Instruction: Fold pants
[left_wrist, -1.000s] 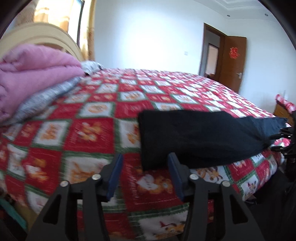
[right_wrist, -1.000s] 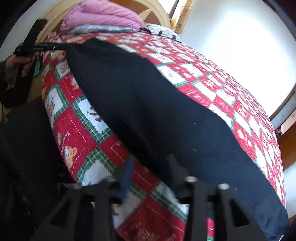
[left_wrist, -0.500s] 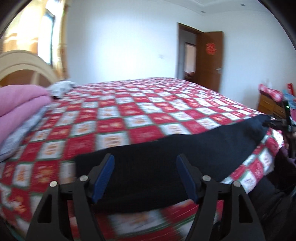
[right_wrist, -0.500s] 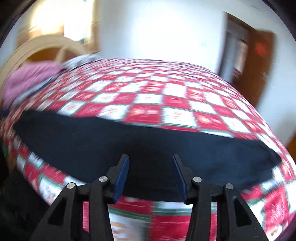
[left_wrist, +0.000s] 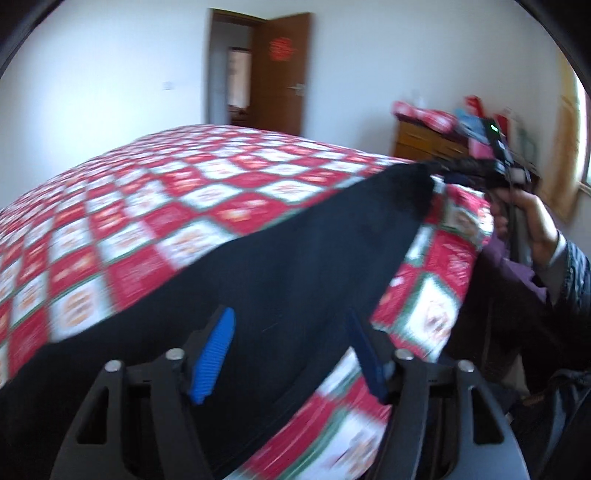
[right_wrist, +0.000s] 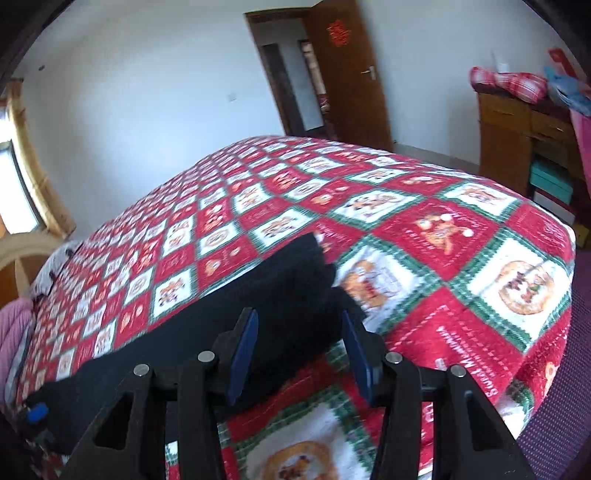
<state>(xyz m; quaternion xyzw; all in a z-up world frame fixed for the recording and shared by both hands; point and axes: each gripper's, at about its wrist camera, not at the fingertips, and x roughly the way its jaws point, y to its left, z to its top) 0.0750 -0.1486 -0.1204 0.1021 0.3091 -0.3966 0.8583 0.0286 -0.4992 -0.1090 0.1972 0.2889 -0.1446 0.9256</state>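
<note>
Left wrist view shows the black pants (left_wrist: 295, 266) lying as one long dark strip along the near edge of the bed (left_wrist: 147, 206), on its red, white and green patterned cover. The left hand-held gripper (left_wrist: 291, 350) hovers over the nearer stretch of the strip. Its jaws have just been closing a little, yet the blue pads stand apart with cloth showing below the gap and nothing pinched, so it reads as released. At the far, narrow end of the strip a person's hand (left_wrist: 532, 225) holds the other tool.

From the right wrist view, the right hand-held gripper (right_wrist: 301, 347) points down at that narrow end, where the pants (right_wrist: 229, 325) taper to a blunt tip on the cover. Its jaws also stand apart, the pads not pressing on the cloth; it too looks released.

As a judgement, the lengthwise fold is done: the legs appear laid one on the other, fairly flat and straight. The crosswise folds are left, bringing one end over toward the other to shorten the strip. Each tool seems placed near an end, so a grasp at the ends looks like the step in hand, not yet made.
</note>
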